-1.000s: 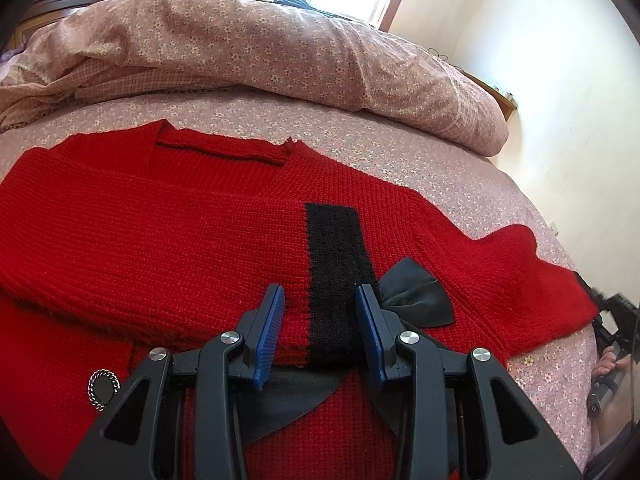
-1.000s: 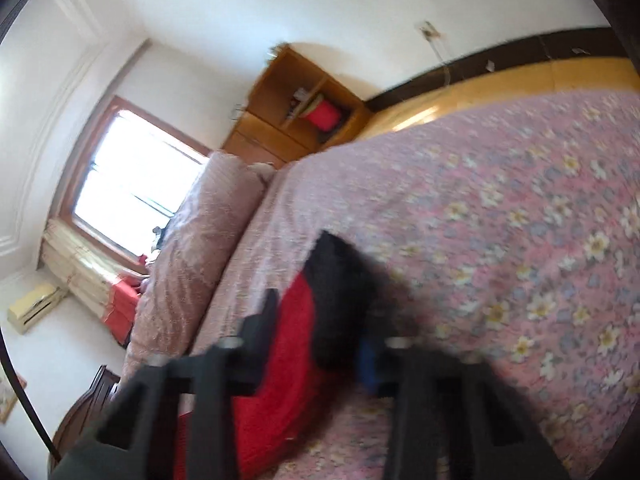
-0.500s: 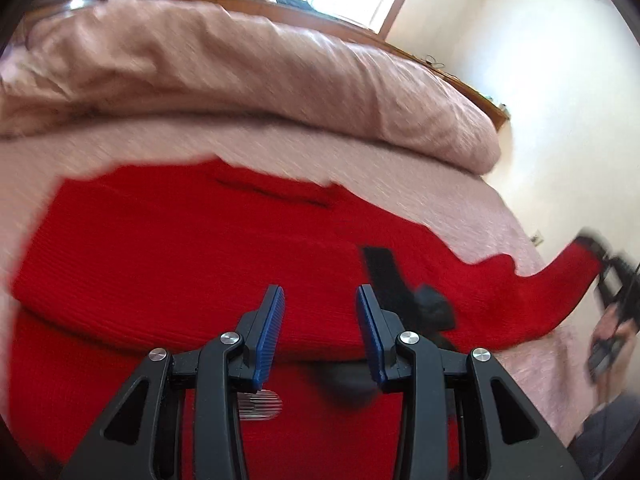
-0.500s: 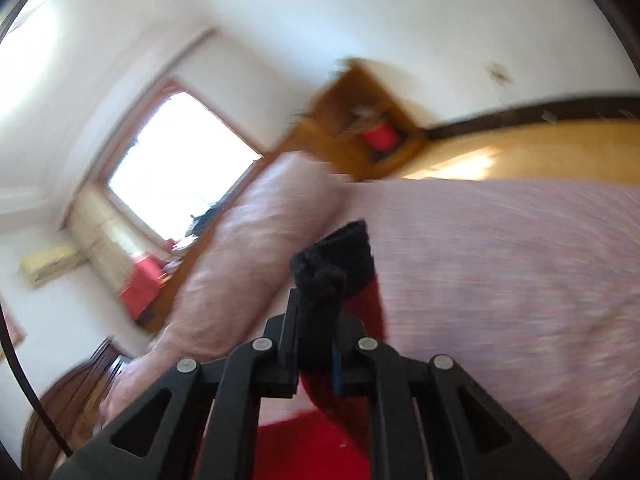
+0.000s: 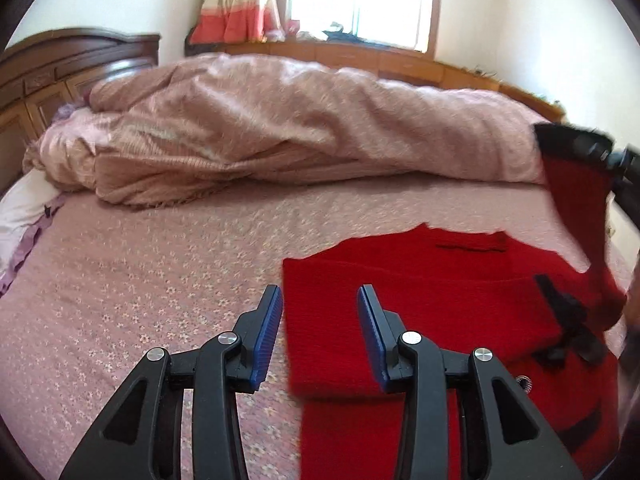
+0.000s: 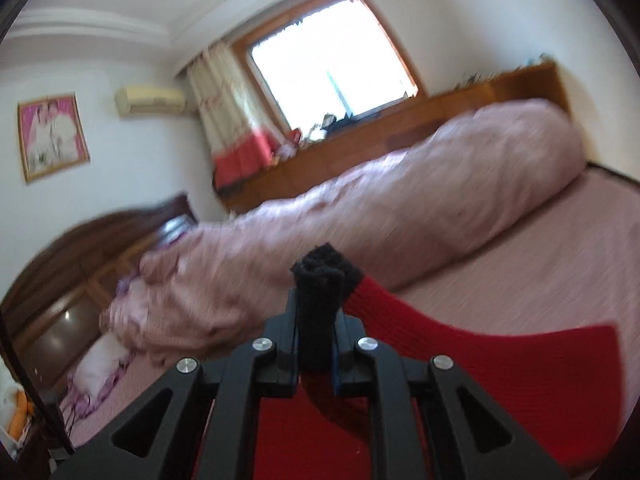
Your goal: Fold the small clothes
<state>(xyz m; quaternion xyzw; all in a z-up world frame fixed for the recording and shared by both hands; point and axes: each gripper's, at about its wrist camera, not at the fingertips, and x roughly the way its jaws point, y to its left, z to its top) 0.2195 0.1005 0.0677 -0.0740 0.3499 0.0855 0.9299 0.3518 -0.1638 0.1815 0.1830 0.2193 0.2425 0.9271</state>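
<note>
Pink floral bedspread (image 5: 152, 288) covers a wide bed, with a rumpled pink quilt (image 5: 288, 128) heaped along its far side under a bright window (image 5: 360, 0) at twelve o'clock and a dark carved wooden headboard (image 5: 60, 68) at ten o'clock.

From the left wrist camera, a red knitted sweater with black trim (image 5: 420, 312) lies on the bedspread at about four o'clock, its body partly folded flat, with a black bow (image 5: 572, 328) near its right edge. The left gripper (image 5: 320, 332), black with blue pads, hangs above the sweater's left edge with its jaws partly apart and nothing between them; one finger is over bare bedspread, the other over red knit.

At two o'clock, the sweater's right sleeve (image 5: 580, 200) rises off the bed, its black cuff (image 5: 560, 138) pinched in the right gripper (image 6: 316, 316). The right wrist camera shows those jaws nearly closed, clamping the bunched cuff, with the red sleeve trailing toward four o'clock. That picture is motion-blurred.
</note>
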